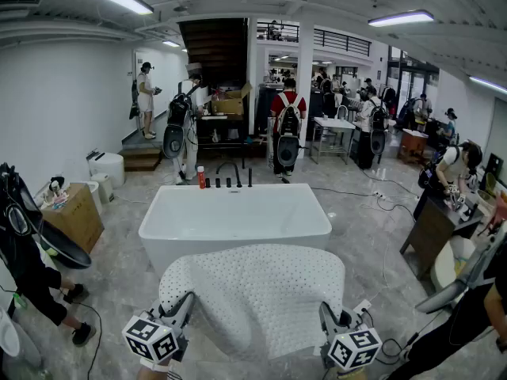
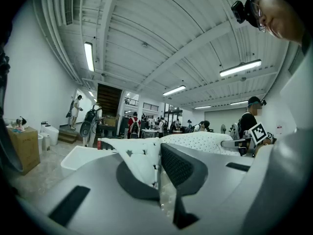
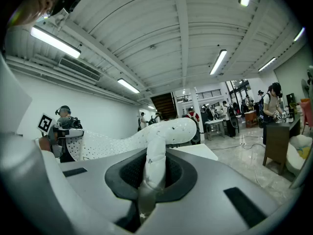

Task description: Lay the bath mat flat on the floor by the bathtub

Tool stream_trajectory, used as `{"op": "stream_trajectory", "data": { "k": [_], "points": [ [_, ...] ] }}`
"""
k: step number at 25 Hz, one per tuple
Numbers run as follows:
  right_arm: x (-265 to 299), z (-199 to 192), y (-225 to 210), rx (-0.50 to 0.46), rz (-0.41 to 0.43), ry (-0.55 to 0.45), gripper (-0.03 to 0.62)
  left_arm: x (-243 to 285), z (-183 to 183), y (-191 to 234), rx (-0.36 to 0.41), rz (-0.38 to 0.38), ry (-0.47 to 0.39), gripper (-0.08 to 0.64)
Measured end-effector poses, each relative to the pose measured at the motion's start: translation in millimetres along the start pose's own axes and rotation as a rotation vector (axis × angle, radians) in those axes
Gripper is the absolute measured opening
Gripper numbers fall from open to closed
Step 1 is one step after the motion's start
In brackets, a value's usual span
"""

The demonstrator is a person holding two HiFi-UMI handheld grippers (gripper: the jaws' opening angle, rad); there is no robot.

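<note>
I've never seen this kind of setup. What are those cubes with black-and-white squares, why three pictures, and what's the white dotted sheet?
No robot: a person holds a two-jaw gripper in each hand, and the marked cubes belong to them. One picture comes from a camera on the person's head, the other two from cameras on each tool. The left gripper and right gripper each pinch an edge of the white bath mat, held up off the floor, before the bathtub.

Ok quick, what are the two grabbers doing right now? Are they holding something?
Left gripper: closed, pinching an edge of the bath mat.
Right gripper: closed, pinching the bath mat too.
</note>
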State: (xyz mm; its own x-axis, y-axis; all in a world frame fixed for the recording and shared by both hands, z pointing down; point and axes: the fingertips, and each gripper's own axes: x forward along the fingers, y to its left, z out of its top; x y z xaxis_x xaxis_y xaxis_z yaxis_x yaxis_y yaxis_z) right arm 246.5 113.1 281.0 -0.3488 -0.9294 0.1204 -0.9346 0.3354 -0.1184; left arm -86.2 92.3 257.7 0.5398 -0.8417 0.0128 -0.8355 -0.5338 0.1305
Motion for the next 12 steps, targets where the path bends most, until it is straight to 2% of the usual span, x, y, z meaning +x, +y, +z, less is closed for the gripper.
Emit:
{"op": "stream_trajectory", "data": {
  "k": [12],
  "points": [
    [1,6,12,-0.014,0.005,-0.012,0.04,-6,10,4,-0.015,0.01,-0.031,0.028]
  ]
}}
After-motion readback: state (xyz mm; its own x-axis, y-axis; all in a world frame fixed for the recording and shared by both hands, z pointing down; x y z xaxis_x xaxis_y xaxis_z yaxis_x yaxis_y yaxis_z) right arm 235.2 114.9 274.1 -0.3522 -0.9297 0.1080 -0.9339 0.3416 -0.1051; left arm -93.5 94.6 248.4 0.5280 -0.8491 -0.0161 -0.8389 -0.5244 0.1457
